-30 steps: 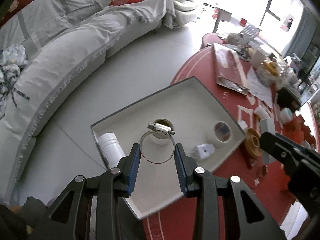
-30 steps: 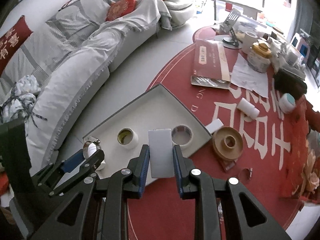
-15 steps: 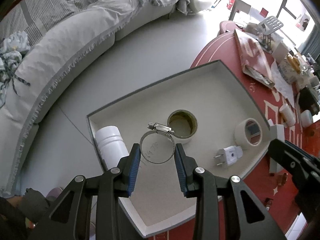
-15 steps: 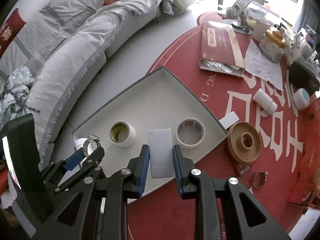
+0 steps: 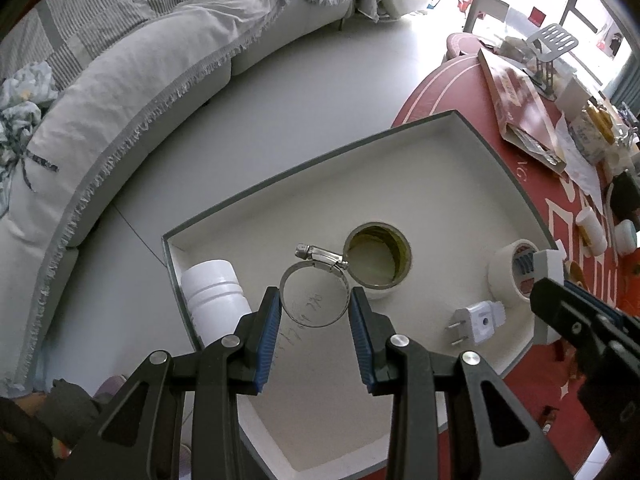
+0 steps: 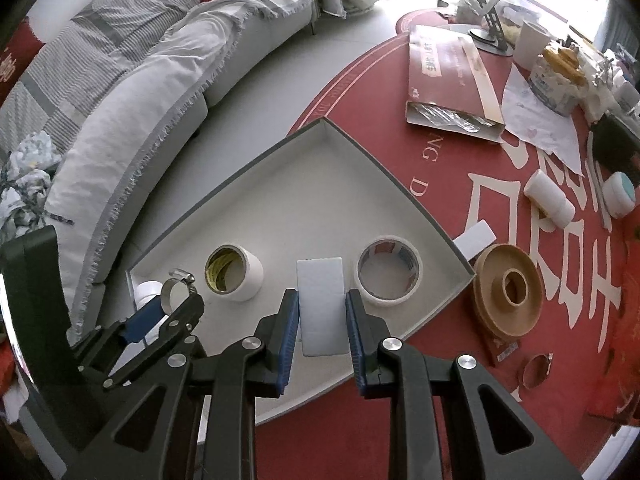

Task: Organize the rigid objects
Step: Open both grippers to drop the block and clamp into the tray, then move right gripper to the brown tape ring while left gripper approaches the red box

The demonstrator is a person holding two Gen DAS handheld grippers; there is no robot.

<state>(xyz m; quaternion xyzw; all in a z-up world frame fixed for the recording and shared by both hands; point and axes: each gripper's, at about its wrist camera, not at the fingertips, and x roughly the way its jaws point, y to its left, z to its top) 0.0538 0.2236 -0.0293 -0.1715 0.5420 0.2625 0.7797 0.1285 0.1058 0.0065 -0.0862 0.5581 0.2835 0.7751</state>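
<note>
- A metal hose clamp [image 5: 313,295], a thin steel ring with a screw housing on top, is hanging upright above the tray [image 5: 400,184], near its left edge.
- A flat white block [image 6: 321,306] is standing upright above the tray's near edge.
- A white bottle [image 5: 214,300] is lying in the tray's left corner.
- Two tape rolls [image 6: 233,268] [image 6: 387,268] are lying flat in the tray, and a white plug adapter [image 5: 476,322] is lying near its right edge.
</note>
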